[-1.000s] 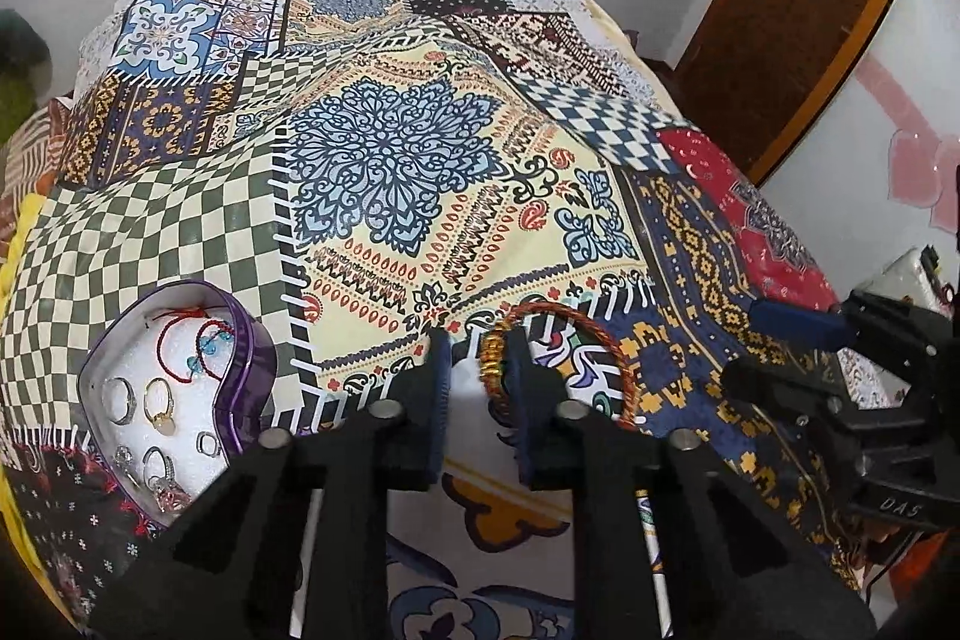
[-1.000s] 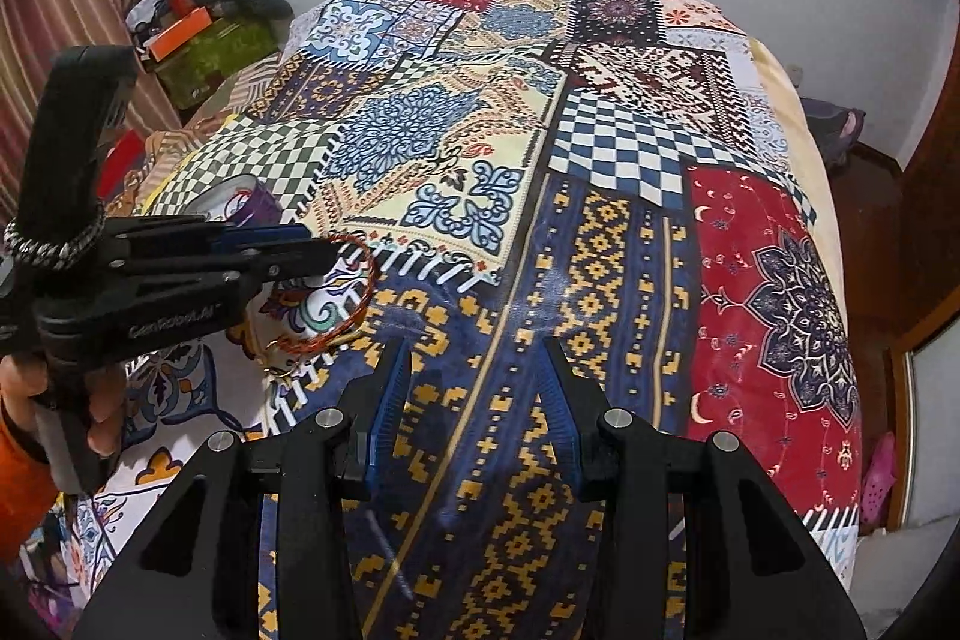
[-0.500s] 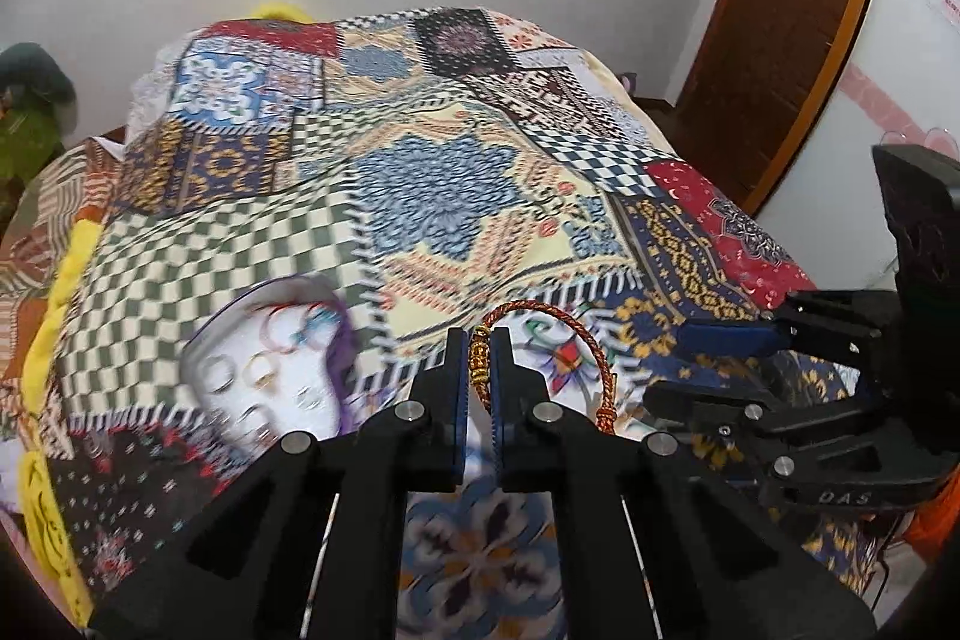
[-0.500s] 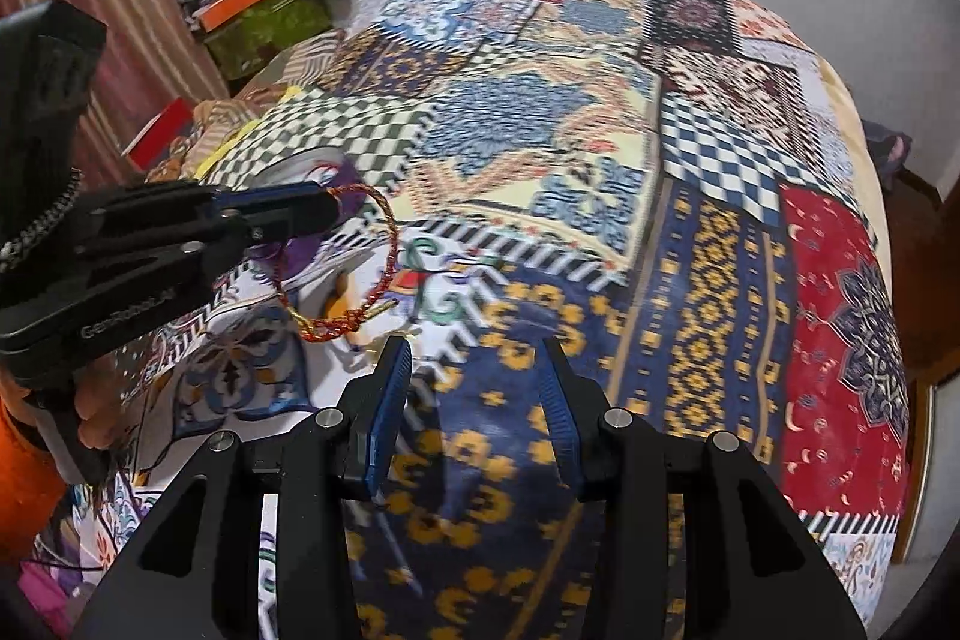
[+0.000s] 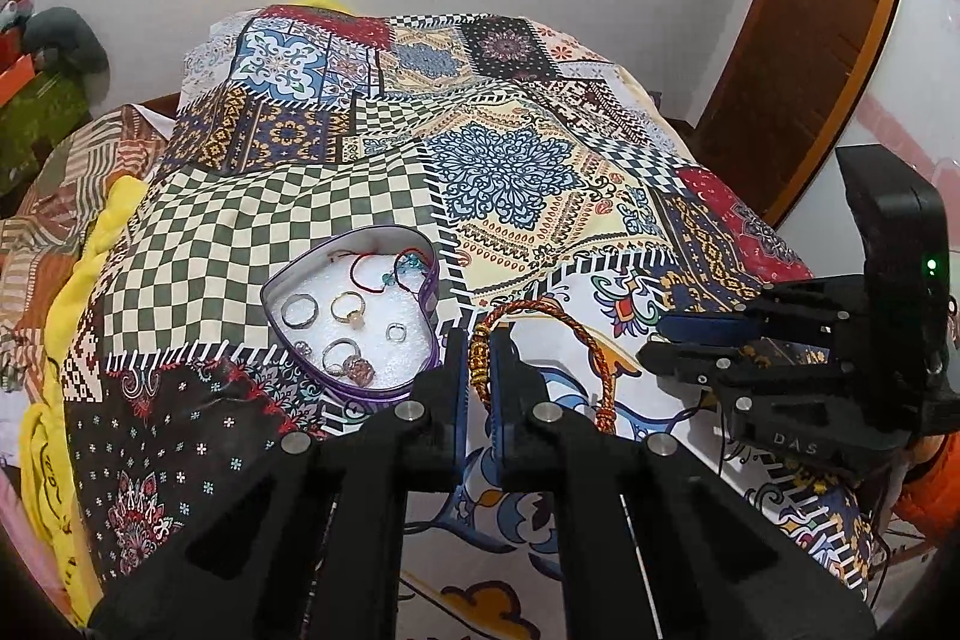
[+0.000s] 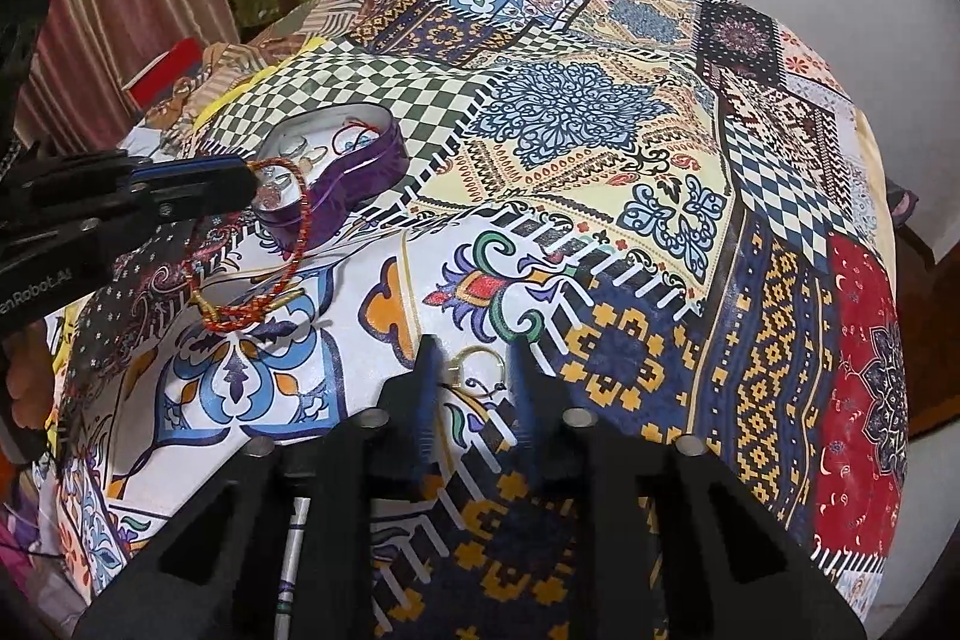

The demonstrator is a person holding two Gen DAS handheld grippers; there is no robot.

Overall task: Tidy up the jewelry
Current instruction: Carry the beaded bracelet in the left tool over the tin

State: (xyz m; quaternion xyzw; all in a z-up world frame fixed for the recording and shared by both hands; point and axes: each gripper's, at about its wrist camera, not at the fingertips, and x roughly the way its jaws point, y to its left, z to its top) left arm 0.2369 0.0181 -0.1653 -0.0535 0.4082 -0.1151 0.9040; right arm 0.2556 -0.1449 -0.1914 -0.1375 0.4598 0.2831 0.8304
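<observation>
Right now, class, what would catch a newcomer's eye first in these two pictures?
The left gripper holds a red-and-gold braided bracelet over the patchwork bedspread. Beside it lies a purple heart-shaped box holding rings. The right gripper closes around a gold ring.

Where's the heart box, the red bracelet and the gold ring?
Heart box (image 5: 420,382): left wrist view, purple front rim.
Red bracelet (image 5: 543,307): left wrist view, top of loop.
Gold ring (image 6: 480,353): right wrist view, top of band.
</observation>
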